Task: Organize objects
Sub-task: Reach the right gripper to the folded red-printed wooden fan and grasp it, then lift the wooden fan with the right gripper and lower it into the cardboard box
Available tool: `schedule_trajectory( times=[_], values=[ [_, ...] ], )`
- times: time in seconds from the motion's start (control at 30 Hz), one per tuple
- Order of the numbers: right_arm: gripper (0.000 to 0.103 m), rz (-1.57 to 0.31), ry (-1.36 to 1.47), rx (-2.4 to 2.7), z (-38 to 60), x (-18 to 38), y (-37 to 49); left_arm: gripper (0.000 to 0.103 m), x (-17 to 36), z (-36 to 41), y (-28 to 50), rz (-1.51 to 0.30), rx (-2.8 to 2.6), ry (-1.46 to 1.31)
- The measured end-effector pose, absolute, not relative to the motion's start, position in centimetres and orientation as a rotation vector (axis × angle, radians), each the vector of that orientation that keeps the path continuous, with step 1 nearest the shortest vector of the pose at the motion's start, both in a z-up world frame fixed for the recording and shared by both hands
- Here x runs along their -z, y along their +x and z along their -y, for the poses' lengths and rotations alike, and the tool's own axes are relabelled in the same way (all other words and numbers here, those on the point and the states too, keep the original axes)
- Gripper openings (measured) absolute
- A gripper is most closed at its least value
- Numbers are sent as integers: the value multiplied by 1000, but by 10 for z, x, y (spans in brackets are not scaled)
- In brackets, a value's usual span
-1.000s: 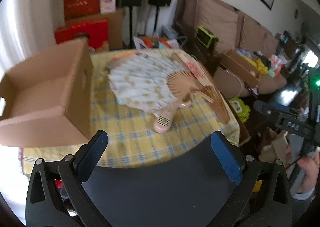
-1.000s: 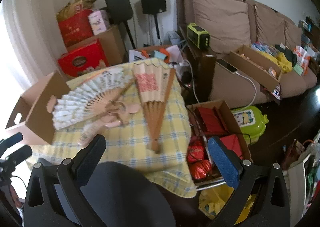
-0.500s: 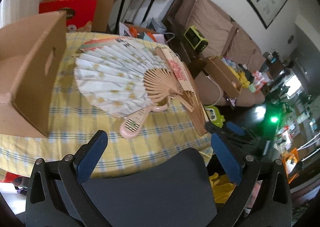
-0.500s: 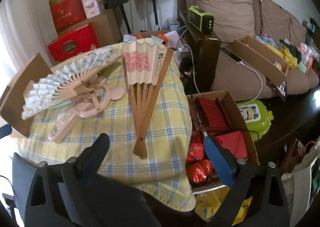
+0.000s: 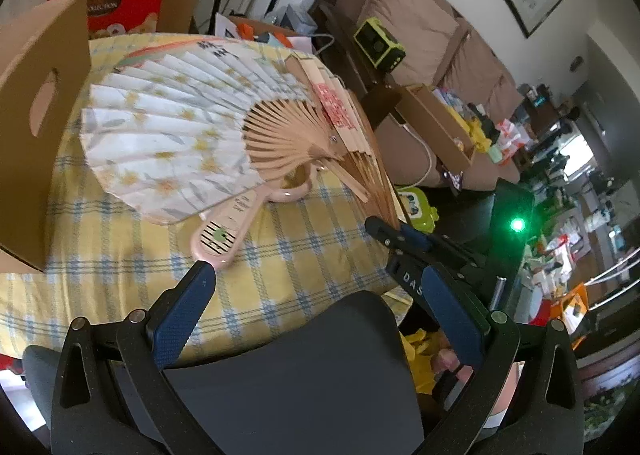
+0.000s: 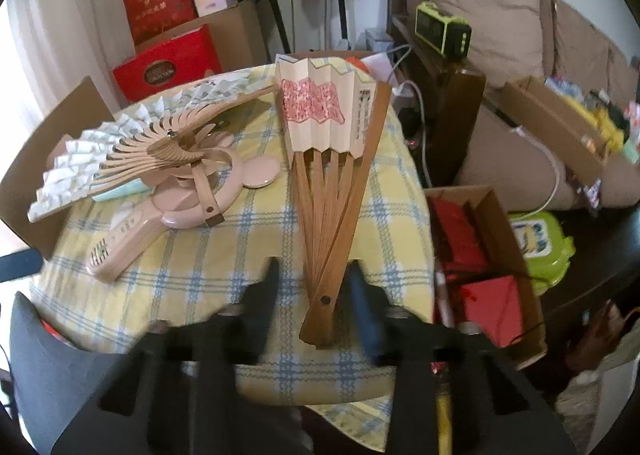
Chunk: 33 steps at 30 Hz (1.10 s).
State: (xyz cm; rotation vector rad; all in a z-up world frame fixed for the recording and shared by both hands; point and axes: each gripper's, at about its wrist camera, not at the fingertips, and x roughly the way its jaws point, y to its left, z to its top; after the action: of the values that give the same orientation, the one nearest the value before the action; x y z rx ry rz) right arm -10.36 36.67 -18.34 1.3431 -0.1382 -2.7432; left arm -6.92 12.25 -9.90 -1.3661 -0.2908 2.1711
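Note:
On the yellow checked tablecloth [image 6: 200, 287] lie a wooden folding fan with a red print [image 6: 332, 159], a spread white paper fan [image 5: 176, 135] [image 6: 120, 151] and a pink handheld electric fan [image 5: 228, 231] [image 6: 160, 215] under it. My right gripper [image 6: 314, 275] straddles the wooden fan's pivot end with its fingers partly closed around it; the view is blurred. My left gripper [image 5: 316, 275] is open and empty, hovering just short of the pink fan's handle. The right gripper's tip also shows in the left wrist view [image 5: 396, 239].
An open cardboard box [image 5: 36, 111] [image 6: 44, 143] stands at the table's left. A dark chair back [image 5: 292, 375] is below the grippers. A box of red packets [image 6: 476, 251] sits on the floor right of the table. A sofa [image 6: 500, 15] is behind.
Both grippers have moved in towards the table. The right gripper has narrowed around the wooden fan's handle end. The left has drawn close to the pink fan's handle.

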Motion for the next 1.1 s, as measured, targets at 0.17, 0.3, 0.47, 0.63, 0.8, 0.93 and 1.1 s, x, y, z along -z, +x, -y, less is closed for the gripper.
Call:
schedule_trajectory(
  times=[0.17, 0.3, 0.47, 0.63, 0.8, 0.93, 1.1],
  values=[
    [18, 231, 1320, 2700, -376, 181, -102, 103, 105, -132, -70, 305, -2116, -1393],
    [16, 347, 1314, 2671, -389, 176, -99, 103, 110, -141, -70, 378, -2031, -1414],
    [15, 495, 1316, 2616, -410, 162, -79, 103, 113, -156, -67, 519, -1906, -1418],
    [15, 561, 1327, 2582, -421, 154, -54, 103, 124, -185, -70, 564, -1907, -1464],
    [15, 589, 1319, 2560, -423, 144, -34, 103, 128, -207, -74, 604, -1855, -1505],
    [16, 599, 1309, 2551, -421, 136, -26, 103, 131, -219, -75, 605, -1845, -1525],
    [16, 637, 1278, 2532, -417, 127, -15, 102, 131, -227, -77, 621, -1829, -1531]
  ],
)
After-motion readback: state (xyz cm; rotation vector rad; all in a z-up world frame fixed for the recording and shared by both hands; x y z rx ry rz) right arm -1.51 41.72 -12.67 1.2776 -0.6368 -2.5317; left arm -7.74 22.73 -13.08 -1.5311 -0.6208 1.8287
